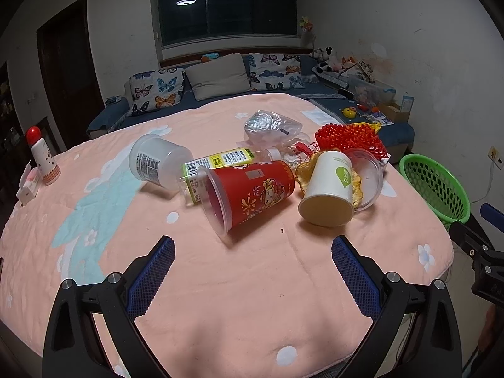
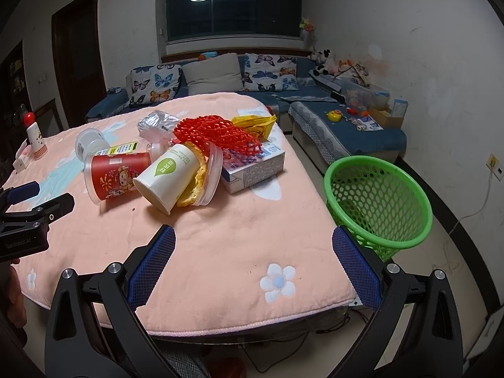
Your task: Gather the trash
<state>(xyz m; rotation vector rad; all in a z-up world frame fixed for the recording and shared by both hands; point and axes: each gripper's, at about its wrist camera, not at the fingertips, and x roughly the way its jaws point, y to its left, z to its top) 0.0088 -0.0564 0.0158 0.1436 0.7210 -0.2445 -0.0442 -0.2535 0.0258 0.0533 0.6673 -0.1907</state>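
Dim room. Off-white scuffed walls (image 2: 441, 63); dark window (image 2: 233, 9) reflecting 1 ceiling lamp; brown door (image 2: 78, 47); blue corner sofa (image 2: 362, 132) with 3 cushions; pale tiled floor (image 2: 447, 252).

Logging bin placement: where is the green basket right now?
The green basket stands on the floor off the table's right edge, seen in both views, nearest the right gripper.

3 cups (image 2: 118, 173), 1 basket (image 2: 378, 201), 1 box (image 2: 255, 167).
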